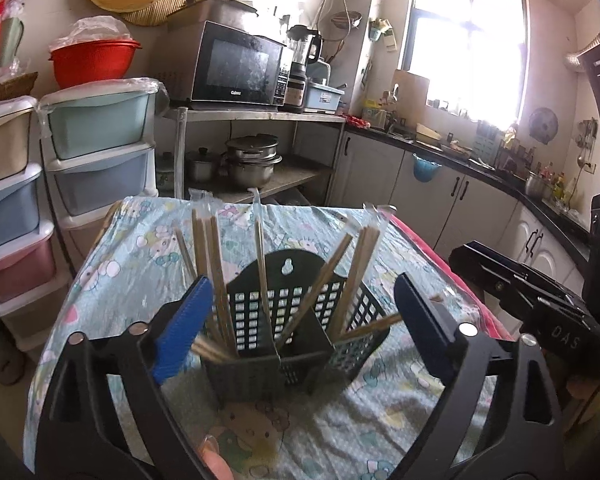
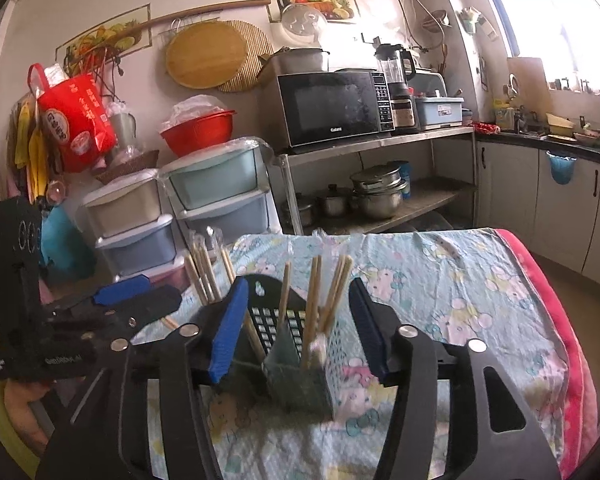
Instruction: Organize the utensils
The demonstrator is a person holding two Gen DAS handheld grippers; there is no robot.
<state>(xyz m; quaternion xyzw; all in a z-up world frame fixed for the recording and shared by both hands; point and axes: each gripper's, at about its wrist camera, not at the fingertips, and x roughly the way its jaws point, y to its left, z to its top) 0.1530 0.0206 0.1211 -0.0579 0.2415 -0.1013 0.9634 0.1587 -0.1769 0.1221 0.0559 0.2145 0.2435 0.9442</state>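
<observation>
A black perforated utensil holder (image 1: 252, 316) stands on the cloth-covered table, with several wrapped wooden chopsticks (image 1: 206, 248) leaning in its compartments. My left gripper (image 1: 300, 324) is open wide, its blue pads either side of the holder and touching nothing. One chopstick tips out toward the right pad. In the right wrist view the holder (image 2: 300, 380) and chopsticks (image 2: 332, 292) sit between the blue pads of my right gripper (image 2: 298, 328), which is open and holds nothing. The right gripper (image 1: 476, 260) shows at the right of the left wrist view. The left gripper (image 2: 140, 294) shows at the left of the right wrist view.
The table carries a pale blue cartoon cloth (image 1: 140, 248) over a red blanket edge (image 2: 560, 320). Stacked plastic drawers (image 1: 100, 128) stand at the far left. A metal rack with a microwave (image 1: 236, 68) and pots stands behind, and kitchen cabinets (image 1: 440, 188) run along the right.
</observation>
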